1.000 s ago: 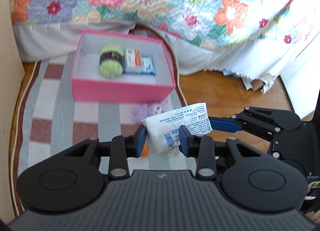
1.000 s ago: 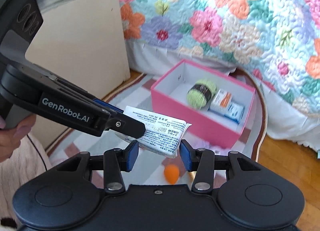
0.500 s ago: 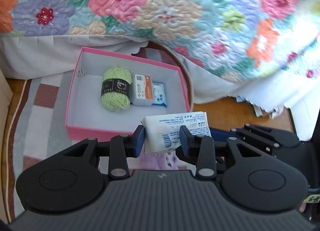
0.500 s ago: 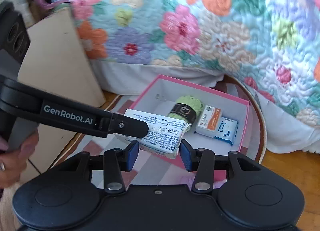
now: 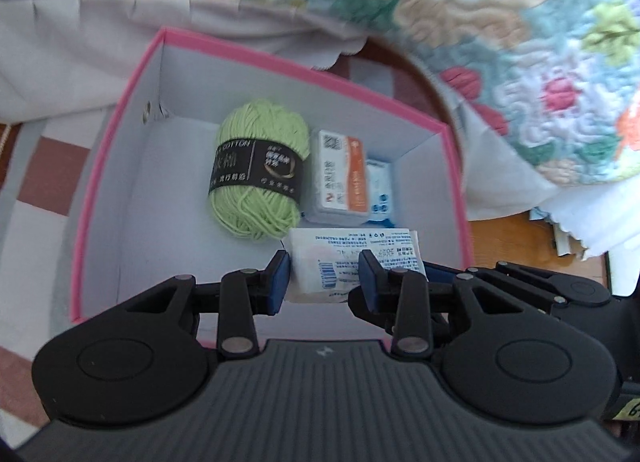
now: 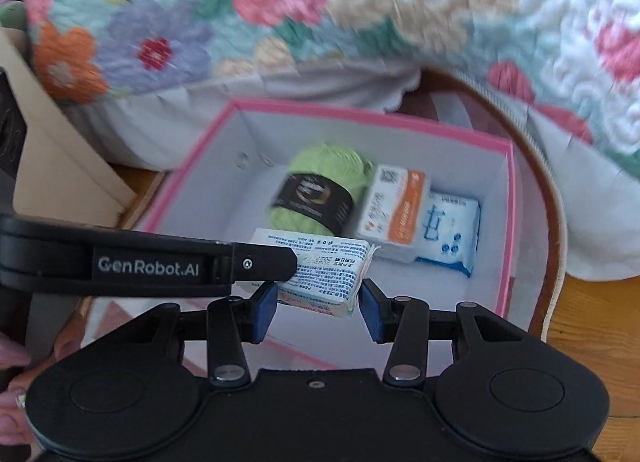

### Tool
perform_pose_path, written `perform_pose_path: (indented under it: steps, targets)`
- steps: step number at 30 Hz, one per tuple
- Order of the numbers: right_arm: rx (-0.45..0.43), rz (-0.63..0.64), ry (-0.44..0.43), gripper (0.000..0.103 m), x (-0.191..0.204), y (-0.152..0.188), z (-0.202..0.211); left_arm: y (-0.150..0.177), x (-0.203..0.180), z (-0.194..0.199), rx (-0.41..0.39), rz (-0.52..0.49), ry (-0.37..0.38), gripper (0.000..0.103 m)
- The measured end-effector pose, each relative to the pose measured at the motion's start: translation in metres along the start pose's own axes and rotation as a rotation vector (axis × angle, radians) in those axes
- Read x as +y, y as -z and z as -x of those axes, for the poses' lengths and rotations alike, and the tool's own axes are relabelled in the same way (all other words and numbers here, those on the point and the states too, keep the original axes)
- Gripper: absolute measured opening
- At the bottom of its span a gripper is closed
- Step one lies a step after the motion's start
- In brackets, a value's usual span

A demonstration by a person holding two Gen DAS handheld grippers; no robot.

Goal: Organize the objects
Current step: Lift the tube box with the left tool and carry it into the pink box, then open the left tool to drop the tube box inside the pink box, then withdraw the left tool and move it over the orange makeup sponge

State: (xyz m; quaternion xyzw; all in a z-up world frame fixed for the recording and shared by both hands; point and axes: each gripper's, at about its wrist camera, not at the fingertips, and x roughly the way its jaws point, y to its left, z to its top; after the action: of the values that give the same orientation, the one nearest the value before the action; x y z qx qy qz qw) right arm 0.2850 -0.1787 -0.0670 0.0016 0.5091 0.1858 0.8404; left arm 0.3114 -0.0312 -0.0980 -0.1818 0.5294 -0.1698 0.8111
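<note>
Between my left gripper's (image 5: 323, 276) blue pads sits a white printed packet (image 5: 352, 262), both pads pressed against its sides — clamped and held above the open pink box (image 5: 96, 166). From my right wrist view the same packet (image 6: 320, 268) hangs in front of my right gripper (image 6: 318, 308), whose fingers stand apart on either side of the packet's near end; I cannot tell for sure whether either pad touches it. My left gripper's black finger (image 6: 256, 262) crosses that view from the left and reaches onto the packet.

Just past the packet, inside the box's white interior, lies a ball of green yarn (image 5: 260, 170) with a black paper band around its middle. To the right of the yarn, touching or nearly so, is a white-and-orange carton (image 5: 342, 178), and right of that, against the box's right wall, a white-and-blue pack (image 6: 452, 230). All three lie toward the far right part of the box; its left half shows bare white floor.

Under the box is a striped rug (image 5: 44, 166), with wooden floor (image 5: 512, 238) to the right. Farther off — behind the box — a white bed skirt (image 5: 72, 58) hangs below a floral quilt (image 6: 280, 2). At the left of the right wrist view a tan board (image 6: 52, 158) stands
</note>
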Motion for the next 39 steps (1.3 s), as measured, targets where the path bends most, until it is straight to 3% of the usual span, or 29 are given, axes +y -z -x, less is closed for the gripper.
perform_pose_path:
  steps: [8,12,17,22,29,39]
  targets:
    - [0.113,-0.068,-0.043,0.05,-0.016,0.001,-0.061,0.003,0.018,-0.031,0.05,0.002,-0.056,0.035]
    - [0.153,-0.088,-0.064,0.048,-0.015,0.001,-0.08,0.002,0.03,-0.032,0.072,0.033,-0.045,0.035]
    - [0.169,-0.109,-0.101,0.043,-0.006,-0.003,-0.093,-0.001,0.039,-0.03,0.067,0.049,-0.053,0.035]
    - [0.171,-0.105,-0.075,0.039,0.0,-0.003,-0.103,0.0,0.04,-0.03,0.044,0.033,-0.093,0.035]
    - [0.088,-0.066,-0.065,0.04,0.0,0.006,-0.069,0.006,0.021,-0.002,-0.005,-0.062,-0.147,0.039]
    - [-0.033,0.056,-0.057,0.047,0.018,0.013,0.018,0.014,-0.011,0.067,-0.013,-0.156,-0.207,0.056]
